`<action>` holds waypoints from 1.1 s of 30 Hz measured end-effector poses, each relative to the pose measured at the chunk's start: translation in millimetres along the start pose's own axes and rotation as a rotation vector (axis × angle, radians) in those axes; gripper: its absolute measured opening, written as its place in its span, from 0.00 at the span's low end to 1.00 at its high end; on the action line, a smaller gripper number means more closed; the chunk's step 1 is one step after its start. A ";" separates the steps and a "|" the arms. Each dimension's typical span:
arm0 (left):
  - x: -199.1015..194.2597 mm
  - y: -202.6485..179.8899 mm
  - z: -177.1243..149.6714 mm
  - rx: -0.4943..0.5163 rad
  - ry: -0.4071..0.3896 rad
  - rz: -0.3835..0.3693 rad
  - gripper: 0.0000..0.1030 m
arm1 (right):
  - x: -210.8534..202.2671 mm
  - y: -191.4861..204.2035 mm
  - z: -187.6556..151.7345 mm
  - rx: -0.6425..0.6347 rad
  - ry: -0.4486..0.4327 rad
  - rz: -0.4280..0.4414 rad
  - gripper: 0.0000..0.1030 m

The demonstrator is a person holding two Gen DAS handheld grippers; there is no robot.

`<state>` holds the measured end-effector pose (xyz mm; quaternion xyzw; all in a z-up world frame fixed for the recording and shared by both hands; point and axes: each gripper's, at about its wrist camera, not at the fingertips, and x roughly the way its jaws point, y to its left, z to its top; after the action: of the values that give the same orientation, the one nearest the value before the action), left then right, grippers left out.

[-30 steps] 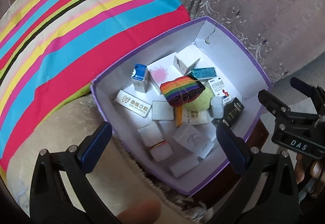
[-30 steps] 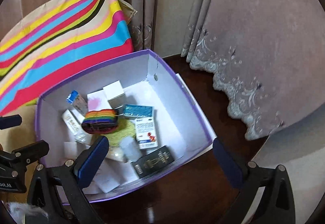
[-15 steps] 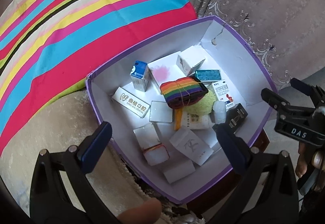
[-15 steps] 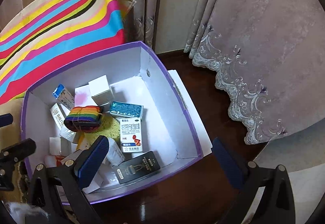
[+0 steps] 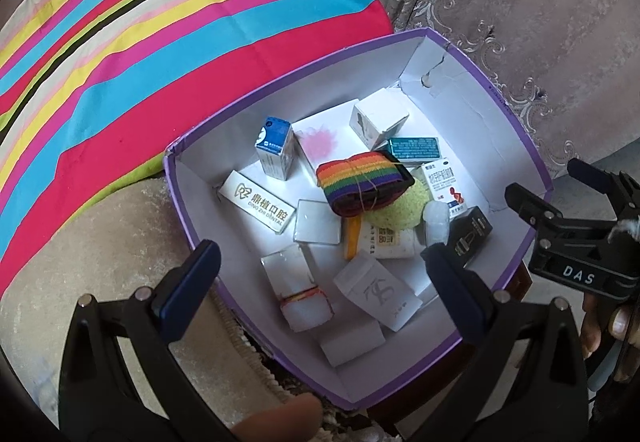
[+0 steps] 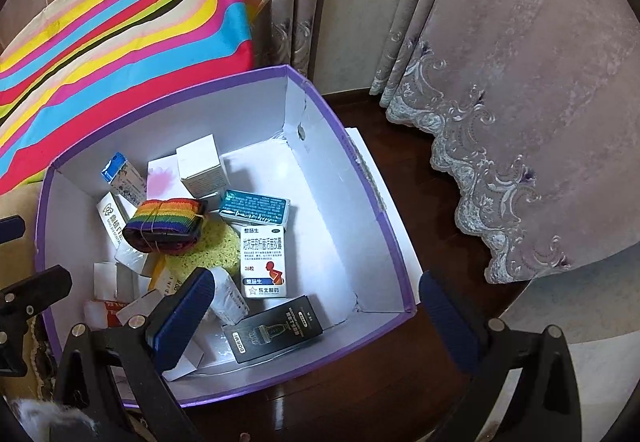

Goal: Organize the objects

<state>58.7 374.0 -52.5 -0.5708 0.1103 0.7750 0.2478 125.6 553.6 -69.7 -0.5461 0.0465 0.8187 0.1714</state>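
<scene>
Your right gripper (image 6: pixel 316 306) hangs with its fingers spread wide and empty, straddling the near right corner of the purple box (image 6: pixel 400 266): one finger is over the clutter inside, the other outside over the dark wooden table (image 6: pixel 400 201). Your left gripper (image 5: pixel 320 274) is also spread and holds nothing, above the box's near left side.

Nearest your right gripper, directly between and just ahead of its fingers, lies the black carton (image 6: pixel 274 328), flat on the box floor against the near wall. Its long axis runs roughly across the gripper's opening, so I judge you would need to turn the wrist to close across its narrow width. The right hand is clearly the nearer one for it.

Just beyond it stands the white medicine box (image 6: pixel 264 262), then the teal box (image 6: pixel 254 207) lying flat. The rainbow strap roll (image 6: pixel 164 219) rests on a yellow sponge (image 6: pixel 208 254) toward the middle, nearer your left gripper. Small white cartons crowd the far left corner.
</scene>
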 end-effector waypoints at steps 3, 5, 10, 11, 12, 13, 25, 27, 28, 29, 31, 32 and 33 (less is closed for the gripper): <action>-0.6 0.9 0.0 0.002 -0.004 -0.004 1.00 | -0.3 0.6 0.0 0.001 0.001 0.001 1.00; -0.5 1.1 0.2 0.001 -0.005 -0.004 1.00 | 0.0 1.2 0.1 0.004 0.002 0.005 1.00; -1.5 -0.2 1.7 0.004 -0.014 -0.007 1.00 | -1.3 2.2 -0.8 0.007 0.001 0.006 1.00; -1.7 -0.7 2.1 0.007 -0.016 -0.006 1.00 | -1.7 2.4 -0.8 0.008 0.001 0.006 1.00; -1.8 -1.1 2.3 0.009 -0.019 -0.006 1.00 | -2.1 2.4 -0.7 0.008 0.000 0.007 1.00; -1.7 -1.5 2.3 0.010 -0.020 -0.006 1.00 | -2.3 2.4 -0.7 0.009 0.000 0.007 1.00; -3.9 -4.2 2.2 0.034 -0.031 -0.007 1.00 | -3.2 1.1 1.2 0.011 -0.002 0.008 1.00; -3.0 -4.0 2.3 0.033 -0.026 -0.013 1.00 | -3.2 0.9 1.3 0.010 -0.004 0.008 1.00; -2.5 -3.7 2.4 0.031 -0.025 -0.016 1.00 | -3.3 0.6 0.4 0.012 -0.004 0.007 1.00; -2.5 -3.9 2.3 0.033 -0.026 -0.014 1.00 | -3.3 0.0 0.3 0.014 -0.004 0.007 1.00; -1.7 -5.1 2.5 0.034 -0.026 -0.014 1.00 | -2.7 -0.5 -0.7 0.016 -0.002 0.006 1.00; -1.0 -5.5 2.3 0.033 -0.026 -0.022 1.00 | -2.3 -0.7 -1.0 0.016 -0.001 0.005 1.00; -0.1 -5.9 2.5 0.028 -0.023 -0.034 1.00 | -2.3 -0.6 -1.3 0.017 -0.001 0.005 1.00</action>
<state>59.6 380.1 -51.0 -0.5601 0.1085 0.7756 0.2702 127.7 553.3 -68.1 -0.5442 0.0545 0.8189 0.1740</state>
